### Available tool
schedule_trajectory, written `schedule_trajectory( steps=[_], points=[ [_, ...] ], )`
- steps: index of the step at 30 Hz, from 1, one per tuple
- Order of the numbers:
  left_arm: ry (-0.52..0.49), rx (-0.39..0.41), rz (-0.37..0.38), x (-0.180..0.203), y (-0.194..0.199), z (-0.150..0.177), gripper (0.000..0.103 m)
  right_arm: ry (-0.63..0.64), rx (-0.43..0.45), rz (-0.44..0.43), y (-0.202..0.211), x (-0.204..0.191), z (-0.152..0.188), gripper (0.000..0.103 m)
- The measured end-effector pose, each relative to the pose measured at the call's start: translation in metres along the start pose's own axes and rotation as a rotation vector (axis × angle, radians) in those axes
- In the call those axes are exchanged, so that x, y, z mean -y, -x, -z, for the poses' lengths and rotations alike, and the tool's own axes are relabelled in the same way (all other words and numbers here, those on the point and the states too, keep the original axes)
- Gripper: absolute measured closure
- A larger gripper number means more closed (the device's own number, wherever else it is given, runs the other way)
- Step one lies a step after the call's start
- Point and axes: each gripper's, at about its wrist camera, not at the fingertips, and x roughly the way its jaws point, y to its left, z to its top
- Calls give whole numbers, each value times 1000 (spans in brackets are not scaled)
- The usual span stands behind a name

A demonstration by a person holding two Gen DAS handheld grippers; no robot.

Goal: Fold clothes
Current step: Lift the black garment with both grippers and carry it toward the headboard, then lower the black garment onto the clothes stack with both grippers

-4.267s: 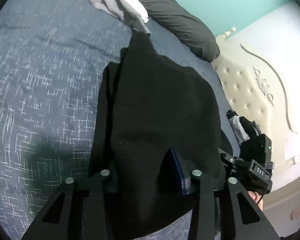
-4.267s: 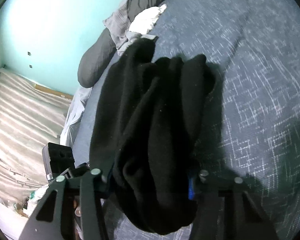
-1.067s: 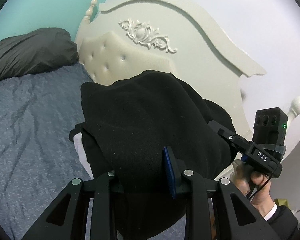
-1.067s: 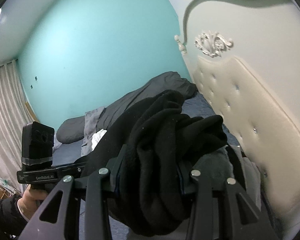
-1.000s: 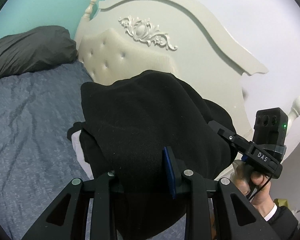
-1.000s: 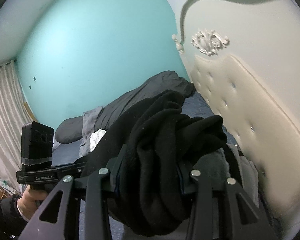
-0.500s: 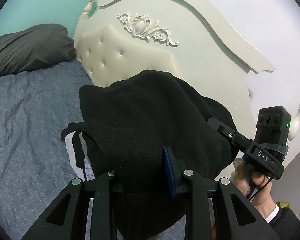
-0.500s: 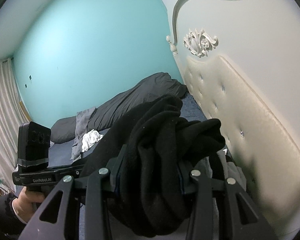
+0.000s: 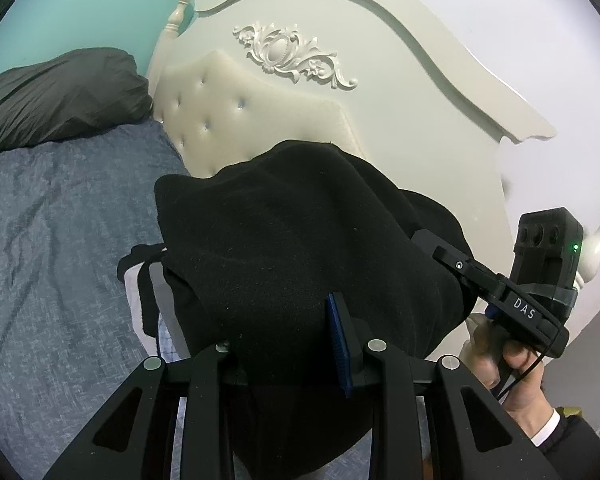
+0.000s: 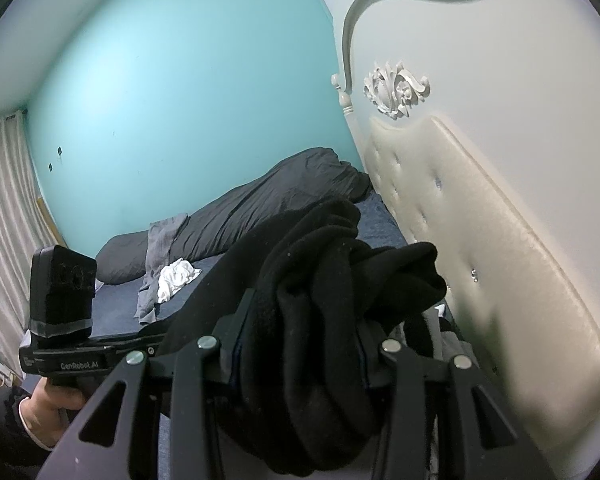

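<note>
Gripping black garment (image 9: pixel 300 248) between them, left tongs (image 9: pixel 284 344) and right tongs (image 10: pixel 296 344) clamped partway; headboard (image 9: pixel 228 120) ahead, bed (image 9: pixel 52 240) below.

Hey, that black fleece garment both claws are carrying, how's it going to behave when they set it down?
Probably floppy: the black fleece garment sags in folds below the left claw and bunches in the right claw. It likely spreads rather than staying folded. Its fuzzy surface suggests it won't slide much on the blue bedsheet.
</note>
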Motion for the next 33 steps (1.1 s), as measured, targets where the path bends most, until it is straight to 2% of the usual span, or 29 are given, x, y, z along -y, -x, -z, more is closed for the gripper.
schedule_trajectory(
  steps=[5,9,14,20,26,27,30,33],
  points=[
    [-20,-23,-37,1,-15,17,74,-20,-30,13,-8,15,19,63],
    [-2,-63,-38,-7,-28,31,74,-24,-86,49,-20,25,42,63],
    [-2,-73,-32,-10,-32,38,74,-55,-103,57,-22,33,59,63],
    [4,-73,-36,-14,-24,33,74,-67,-115,68,-19,35,61,62],
    [-16,-11,-59,-13,3,17,74,-68,-118,91,-18,33,59,59],
    [-24,0,-62,-12,6,14,74,-69,-117,98,-18,33,59,55],
    [-57,13,-73,-7,8,7,74,-71,-113,133,-14,32,57,52],
    [-73,-9,-72,-6,3,4,74,-35,-115,181,-8,27,55,52]
  ],
)
